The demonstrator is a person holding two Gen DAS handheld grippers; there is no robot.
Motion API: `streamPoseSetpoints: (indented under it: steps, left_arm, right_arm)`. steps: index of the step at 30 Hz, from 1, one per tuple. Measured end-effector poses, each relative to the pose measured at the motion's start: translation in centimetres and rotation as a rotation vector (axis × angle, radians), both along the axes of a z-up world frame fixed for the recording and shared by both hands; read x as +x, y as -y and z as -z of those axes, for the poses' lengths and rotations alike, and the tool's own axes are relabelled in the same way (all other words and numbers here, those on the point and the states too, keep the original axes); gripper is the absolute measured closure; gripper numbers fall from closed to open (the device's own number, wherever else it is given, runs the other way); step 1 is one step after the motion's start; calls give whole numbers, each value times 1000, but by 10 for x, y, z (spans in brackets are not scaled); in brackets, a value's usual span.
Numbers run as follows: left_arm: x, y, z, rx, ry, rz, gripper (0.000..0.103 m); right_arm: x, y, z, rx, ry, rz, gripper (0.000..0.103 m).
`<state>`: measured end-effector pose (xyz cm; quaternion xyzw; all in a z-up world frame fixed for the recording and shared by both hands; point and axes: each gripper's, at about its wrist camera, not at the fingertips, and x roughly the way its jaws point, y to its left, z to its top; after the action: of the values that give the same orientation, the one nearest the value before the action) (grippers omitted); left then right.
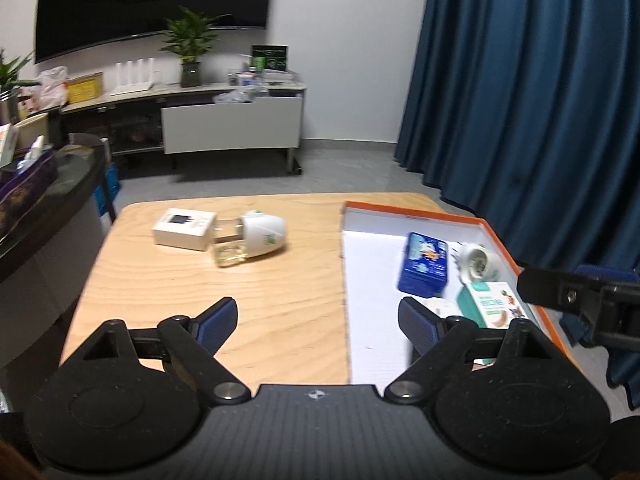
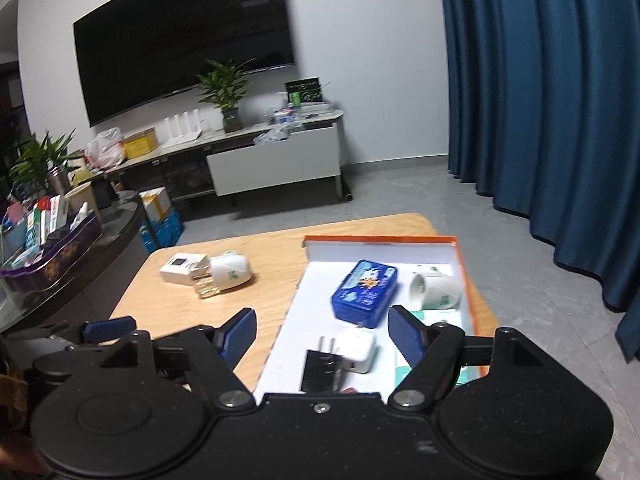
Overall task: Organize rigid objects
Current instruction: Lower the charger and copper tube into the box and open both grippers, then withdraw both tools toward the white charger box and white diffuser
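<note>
On the wooden table [image 1: 208,280], near its far left corner, a small white box [image 1: 182,233] lies flat. Touching its right end is a white plug-in vaporizer [image 1: 262,236] on its side, with a clear bottle of pale liquid [image 1: 230,254] at its near end. Both sit well apart from the tray.

The left gripper [image 1: 316,316] hangs over the near part of the table, its blue-padded fingers [image 1: 218,322] spread wide with nothing between them; its right finger reaches over the tray's left wall.

An orange-rimmed white tray [image 2: 380,240] takes up the right side of the table, up to its right edge. In the middle of the tray lies a blue tin [image 2: 364,292], tilted slightly. Just right of it, toward the far right corner of the tray, a white cup-shaped vaporizer [image 2: 436,290] lies on its side, its open end facing left. Nearer, a white charger [image 2: 356,350] with its prongs pointing left rests beside a black flat item [image 2: 320,368], whose kind cannot be told. A teal and white carton [image 1: 490,304] lies along the tray's right wall.

The right gripper [image 2: 322,336] hovers over the near end of the tray, above the charger, fingers [image 2: 406,338] wide apart and touching nothing.
</note>
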<state>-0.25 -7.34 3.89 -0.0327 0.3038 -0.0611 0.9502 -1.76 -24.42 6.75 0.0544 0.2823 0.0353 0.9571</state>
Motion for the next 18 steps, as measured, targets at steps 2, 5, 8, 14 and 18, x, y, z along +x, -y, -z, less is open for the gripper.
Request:
streamPoseSetpoints:
  steps: [2, 5, 8, 14, 18]
  left_arm:
    - [-1, -8, -1, -6, 3, -18, 13]
    - [-4, -18, -2, -11, 10, -36, 13]
    - [-6, -28, 0, -15, 13, -56, 12]
    - [-6, -52, 10, -36, -7, -106, 12]
    - [-4, -67, 16, -44, -21, -136, 12]
  right_arm:
    - [1, -6, 1, 5, -8, -10, 17]
    - [2, -16, 2, -2, -17, -27, 17]
    - [3, -26, 3, -18, -22, -44, 16]
    - [8, -43, 10, -33, -40, -80, 16]
    - [15, -53, 17, -42, -58, -102, 16]
